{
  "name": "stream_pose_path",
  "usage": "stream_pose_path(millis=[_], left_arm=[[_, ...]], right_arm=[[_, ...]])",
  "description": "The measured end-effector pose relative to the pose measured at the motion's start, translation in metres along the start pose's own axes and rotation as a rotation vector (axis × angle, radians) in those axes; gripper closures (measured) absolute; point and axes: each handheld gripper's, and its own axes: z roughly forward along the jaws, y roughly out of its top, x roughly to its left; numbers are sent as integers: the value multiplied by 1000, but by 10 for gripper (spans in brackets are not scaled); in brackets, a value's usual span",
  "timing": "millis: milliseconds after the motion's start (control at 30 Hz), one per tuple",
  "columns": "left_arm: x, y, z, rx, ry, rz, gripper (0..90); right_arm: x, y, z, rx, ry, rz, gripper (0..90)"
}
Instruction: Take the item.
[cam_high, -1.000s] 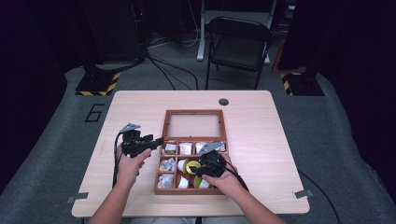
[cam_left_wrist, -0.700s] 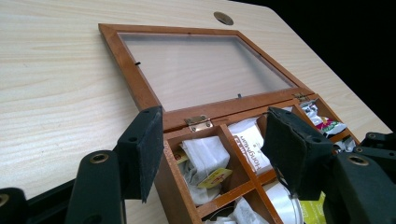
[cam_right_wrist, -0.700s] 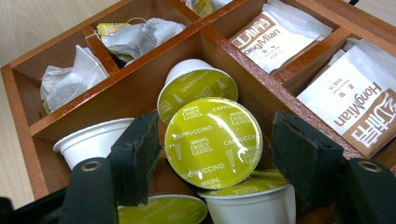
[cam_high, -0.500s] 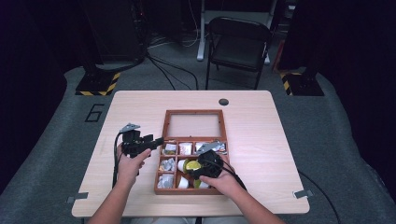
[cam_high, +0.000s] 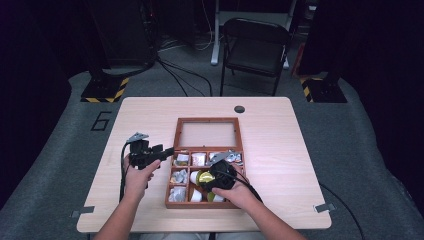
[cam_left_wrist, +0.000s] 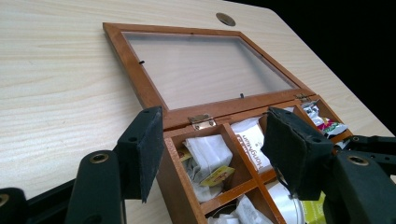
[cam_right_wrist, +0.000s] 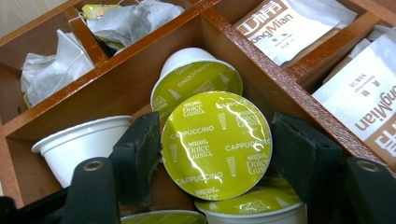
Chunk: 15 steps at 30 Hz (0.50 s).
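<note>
From the high view I saw a pale wooden table (cam_high: 280, 150) with a brown wooden box (cam_high: 205, 167) at its centre, its glass lid (cam_high: 208, 134) laid flat open toward the top of the frame. My left gripper (cam_high: 167, 150) sat at the left of the box, at the upper left corner of its compartments. In the left gripper view its jaws straddled that corner of the box (cam_left_wrist: 182, 154), one pad outside the wall at lower left, the other over the compartments at lower right; I could not tell whether the pads pressed the wood. Tea bags (cam_left_wrist: 205, 156) lay in the corner compartment between them. My right gripper (cam_high: 209, 176) reached into the middle of the box in the lower centre of the frame. In the right gripper view a green-lidded coffee capsule (cam_right_wrist: 215, 144) stood tilted between the two jaws at the centre of the frame, its foil lid facing the camera. The jaws had just been opening: the left pad was at the capsule's rim, the right pad stood just clear of it, so the capsule was loose. A second capsule (cam_right_wrist: 196, 77) lay just above it, a white cup (cam_right_wrist: 81, 142) at its left, and sachets (cam_right_wrist: 294, 25) at the upper right.
</note>
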Motion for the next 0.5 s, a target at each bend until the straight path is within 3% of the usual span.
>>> stream_pose_path(millis=[67, 500], left_arm=[[1, 0, 0, -1, 1, 5, 380], [1, 0, 0, -2, -2, 0, 381]], right_arm=[[-1, 0, 0, 6, 5, -22, 360], [2, 0, -2, 1, -12, -46, 311]])
